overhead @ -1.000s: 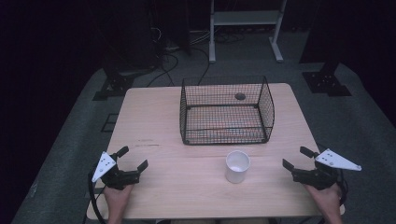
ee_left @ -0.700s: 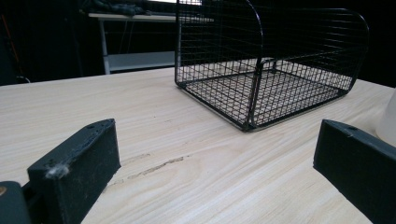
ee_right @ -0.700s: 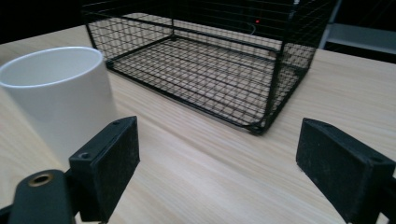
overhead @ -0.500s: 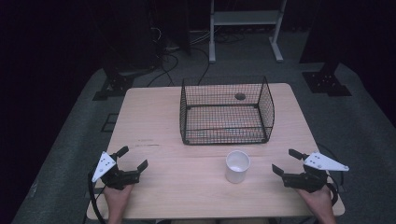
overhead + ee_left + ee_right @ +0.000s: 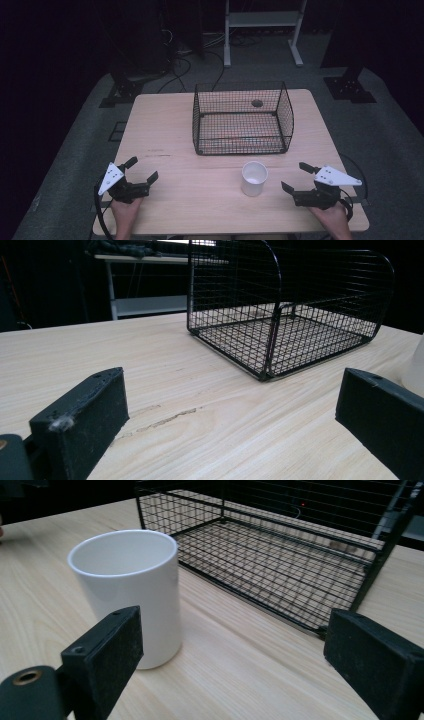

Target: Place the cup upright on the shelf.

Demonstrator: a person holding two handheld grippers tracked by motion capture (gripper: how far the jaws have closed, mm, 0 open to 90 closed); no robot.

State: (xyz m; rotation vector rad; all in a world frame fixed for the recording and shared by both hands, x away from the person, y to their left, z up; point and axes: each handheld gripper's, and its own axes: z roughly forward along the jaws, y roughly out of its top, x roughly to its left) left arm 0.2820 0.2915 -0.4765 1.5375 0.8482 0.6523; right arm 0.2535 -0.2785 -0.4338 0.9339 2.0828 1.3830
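Note:
A white cup (image 5: 254,177) stands upright and empty on the wooden table (image 5: 170,130), just in front of a black wire basket (image 5: 242,119). My right gripper (image 5: 296,177) is open near the table's front right, a short way to the right of the cup and apart from it. In the right gripper view the cup (image 5: 131,590) stands close ahead, left of centre, with the basket (image 5: 280,555) behind it. My left gripper (image 5: 142,170) is open at the front left, with nothing between its jaws. The left gripper view looks across bare wood to the basket (image 5: 285,310).
The basket holds nothing that I can make out. A dark round hole (image 5: 257,103) marks the tabletop behind it. Beyond the table stand a white-legged frame (image 5: 262,30) and black stand bases (image 5: 350,87) on a grey floor, with cables lying about.
My right gripper has moved left and a little toward the front edge, closer to the cup. The left gripper, cup and basket have stayed put.

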